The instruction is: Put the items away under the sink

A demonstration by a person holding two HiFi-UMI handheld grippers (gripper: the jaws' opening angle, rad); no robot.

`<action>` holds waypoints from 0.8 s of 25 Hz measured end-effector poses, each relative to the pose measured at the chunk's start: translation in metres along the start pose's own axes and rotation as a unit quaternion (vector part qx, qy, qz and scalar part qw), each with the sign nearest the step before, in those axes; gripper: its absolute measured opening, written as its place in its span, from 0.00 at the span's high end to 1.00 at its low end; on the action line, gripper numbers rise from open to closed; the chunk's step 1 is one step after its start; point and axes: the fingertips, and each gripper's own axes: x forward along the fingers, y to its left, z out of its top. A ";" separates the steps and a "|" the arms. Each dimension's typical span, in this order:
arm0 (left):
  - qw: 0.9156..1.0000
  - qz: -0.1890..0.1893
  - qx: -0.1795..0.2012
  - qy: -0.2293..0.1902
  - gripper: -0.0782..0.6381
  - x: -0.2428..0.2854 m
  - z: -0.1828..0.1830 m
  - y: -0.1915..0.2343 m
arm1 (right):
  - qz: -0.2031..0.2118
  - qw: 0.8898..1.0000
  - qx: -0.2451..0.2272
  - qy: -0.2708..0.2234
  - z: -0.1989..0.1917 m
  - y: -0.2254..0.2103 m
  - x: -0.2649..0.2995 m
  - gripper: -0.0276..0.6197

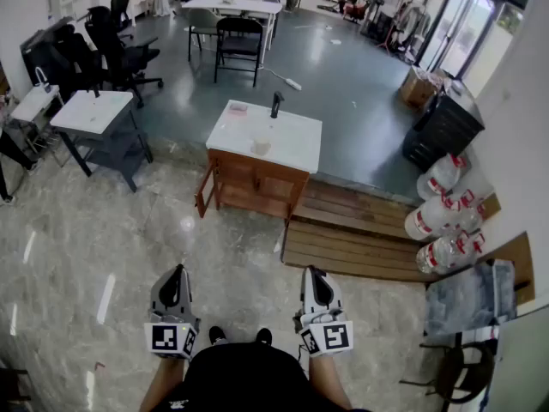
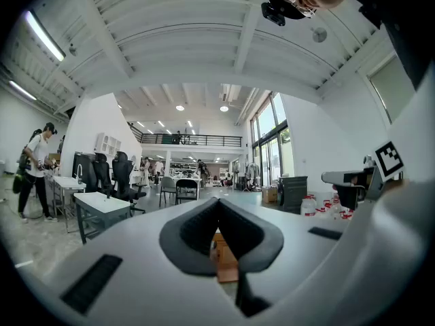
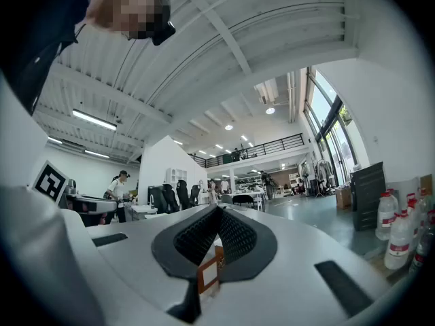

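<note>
The wooden sink cabinet [image 1: 257, 178] has a white surface [image 1: 296, 140] on top, a black faucet [image 1: 276, 103], and one door [image 1: 205, 192] swung open. Well apart from it, the left hand-held gripper [image 1: 177, 270] and the right hand-held gripper [image 1: 314, 274] are both closed and hold nothing.

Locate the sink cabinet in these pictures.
In the head view the sink cabinet stands at centre, with a white-topped table to its left and a wooden platform beside it on the right.
</note>
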 end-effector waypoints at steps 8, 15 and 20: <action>1.000 -0.003 -0.002 0.003 0.88 -0.005 -0.001 -0.006 | 0.007 1.000 -0.006 0.002 0.001 0.003 -0.003 0.94; 1.000 -0.007 -0.002 0.007 0.88 -0.008 -0.005 -0.006 | 0.014 1.000 -0.003 -0.006 0.003 0.009 -0.007 0.94; 1.000 -0.009 -0.002 0.006 0.88 -0.008 -0.002 -0.004 | 0.020 1.000 -0.003 -0.006 0.006 0.013 -0.005 0.92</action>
